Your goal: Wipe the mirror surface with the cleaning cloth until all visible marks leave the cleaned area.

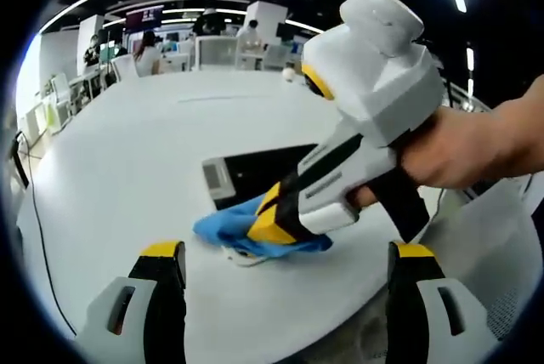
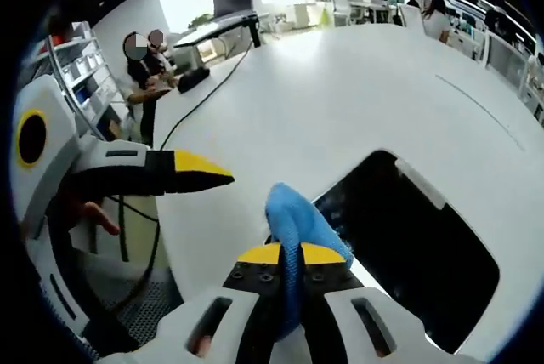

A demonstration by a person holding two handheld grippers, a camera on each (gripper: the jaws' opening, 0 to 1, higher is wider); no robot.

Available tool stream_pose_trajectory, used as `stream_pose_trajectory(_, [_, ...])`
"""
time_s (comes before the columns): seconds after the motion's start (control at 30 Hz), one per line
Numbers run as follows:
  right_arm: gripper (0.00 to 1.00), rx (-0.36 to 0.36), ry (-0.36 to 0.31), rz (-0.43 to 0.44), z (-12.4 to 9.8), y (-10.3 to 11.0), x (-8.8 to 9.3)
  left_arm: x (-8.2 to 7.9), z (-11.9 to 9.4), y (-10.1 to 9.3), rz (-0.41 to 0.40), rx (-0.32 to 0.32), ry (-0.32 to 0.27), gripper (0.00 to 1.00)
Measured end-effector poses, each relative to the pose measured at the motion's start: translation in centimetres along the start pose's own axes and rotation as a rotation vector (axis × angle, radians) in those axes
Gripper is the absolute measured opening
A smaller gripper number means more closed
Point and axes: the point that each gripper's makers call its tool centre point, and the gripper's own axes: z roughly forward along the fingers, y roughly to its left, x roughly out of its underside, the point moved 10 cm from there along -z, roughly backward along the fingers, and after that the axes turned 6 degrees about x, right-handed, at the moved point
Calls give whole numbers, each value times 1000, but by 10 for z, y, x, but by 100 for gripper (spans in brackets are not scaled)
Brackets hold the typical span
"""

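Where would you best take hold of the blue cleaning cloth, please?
Take the bunched upper fold of the cleaning cloth, from above and from the near table edge. It stands up off the mirror, as the right tongs hold it now.

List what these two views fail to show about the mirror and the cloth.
- Marks on the mirror: its surface reads plain dark in both views.
- Mirror's near corner: covered by the blue cloth and the right claw.
- Mirror's right part, left gripper view: behind that claw's body.
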Motion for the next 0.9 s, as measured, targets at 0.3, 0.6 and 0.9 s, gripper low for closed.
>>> stream_pose_trajectory(0.3, [2, 2, -16, -46, 0, 0, 2, -1, 1, 0, -5, 0, -6, 99])
stream_pose_trajectory(0.6, [2, 1, -16, -56, 0, -1, 1, 0, 1, 0, -9, 2, -6, 99])
stream_pose_trajectory(0.9, [2, 18, -18, -53, 2, -3, -2, 0, 1, 1, -17, -2, -12, 99])
